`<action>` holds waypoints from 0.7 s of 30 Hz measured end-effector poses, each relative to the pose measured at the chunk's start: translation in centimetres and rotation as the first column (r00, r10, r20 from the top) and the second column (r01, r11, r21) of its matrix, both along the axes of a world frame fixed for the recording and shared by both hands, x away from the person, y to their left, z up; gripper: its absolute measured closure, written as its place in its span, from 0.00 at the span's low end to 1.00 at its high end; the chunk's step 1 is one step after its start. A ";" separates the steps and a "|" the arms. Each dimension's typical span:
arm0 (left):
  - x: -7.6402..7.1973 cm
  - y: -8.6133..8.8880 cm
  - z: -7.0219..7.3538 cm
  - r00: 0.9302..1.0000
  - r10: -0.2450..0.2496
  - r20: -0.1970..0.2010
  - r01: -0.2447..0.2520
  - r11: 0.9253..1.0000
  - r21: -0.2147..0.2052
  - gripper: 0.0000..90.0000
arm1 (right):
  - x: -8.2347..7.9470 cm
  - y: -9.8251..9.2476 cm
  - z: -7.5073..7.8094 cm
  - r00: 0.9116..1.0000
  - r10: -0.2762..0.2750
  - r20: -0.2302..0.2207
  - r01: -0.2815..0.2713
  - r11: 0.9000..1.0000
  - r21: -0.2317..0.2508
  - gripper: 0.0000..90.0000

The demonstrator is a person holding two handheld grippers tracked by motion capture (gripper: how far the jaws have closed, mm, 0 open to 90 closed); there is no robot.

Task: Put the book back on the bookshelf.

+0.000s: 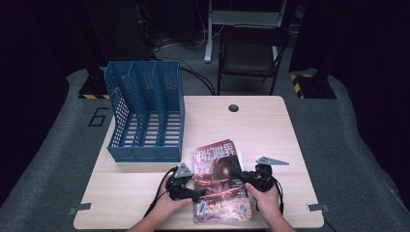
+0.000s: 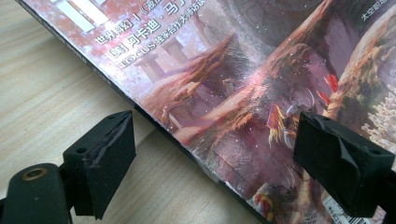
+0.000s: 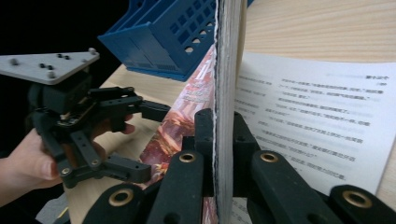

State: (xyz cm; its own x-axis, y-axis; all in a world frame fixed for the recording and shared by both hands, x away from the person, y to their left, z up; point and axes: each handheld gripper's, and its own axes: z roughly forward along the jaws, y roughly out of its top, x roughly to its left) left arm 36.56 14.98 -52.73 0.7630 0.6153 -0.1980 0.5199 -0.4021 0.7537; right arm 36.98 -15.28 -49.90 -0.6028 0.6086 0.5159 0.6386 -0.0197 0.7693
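Observation:
A magazine (image 1: pixel 220 183) with a red illustrated cover lies near the table's front edge. My right gripper (image 1: pixel 239 176) is shut on its right-hand page edge; in the right gripper view the stack of pages (image 3: pixel 229 70) runs straight up between the closed jaws (image 3: pixel 223 126). My left gripper (image 1: pixel 200 193) is at the magazine's left edge with its jaws open. In the left gripper view one jaw hangs over bare wood and the other over the cover (image 2: pixel 243 84), with nothing pressed between them. The left gripper (image 3: pixel 152 140) also appears in the right gripper view, held in a hand.
A blue three-slot file rack (image 1: pixel 145 116) stands at the table's back left. A printed white sheet (image 3: pixel 317 116) lies under the magazine's right side. The wooden table (image 1: pixel 261 125) has a cable hole (image 1: pixel 233 108) near its far edge. A dark chair (image 1: pixel 251 53) stands beyond.

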 end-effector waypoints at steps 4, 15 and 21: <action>0.3 -0.1 -0.1 1.000 -0.016 -0.014 0.015 0.999 -0.028 0.13 | -0.1 -0.1 0.1 1.000 0.021 0.011 -0.021 0.999 0.028 0.96; 0.6 -0.9 -0.2 0.995 -0.088 -0.049 0.085 0.994 -0.066 0.04 | -0.6 0.0 0.5 0.995 0.088 0.045 -0.091 0.994 0.057 0.96; 0.8 -0.6 -0.1 0.995 -0.087 -0.058 0.082 0.994 -0.077 0.07 | -0.5 -0.1 0.4 0.994 0.097 0.043 -0.100 0.993 0.059 0.96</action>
State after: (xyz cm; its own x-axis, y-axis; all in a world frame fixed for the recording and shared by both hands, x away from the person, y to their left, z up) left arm 37.35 14.38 -52.87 0.7969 0.5307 -0.2887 0.5321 -0.3904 0.7513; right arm 36.48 -15.41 -49.52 -0.6791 0.5133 0.5248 0.6085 -0.0063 0.7935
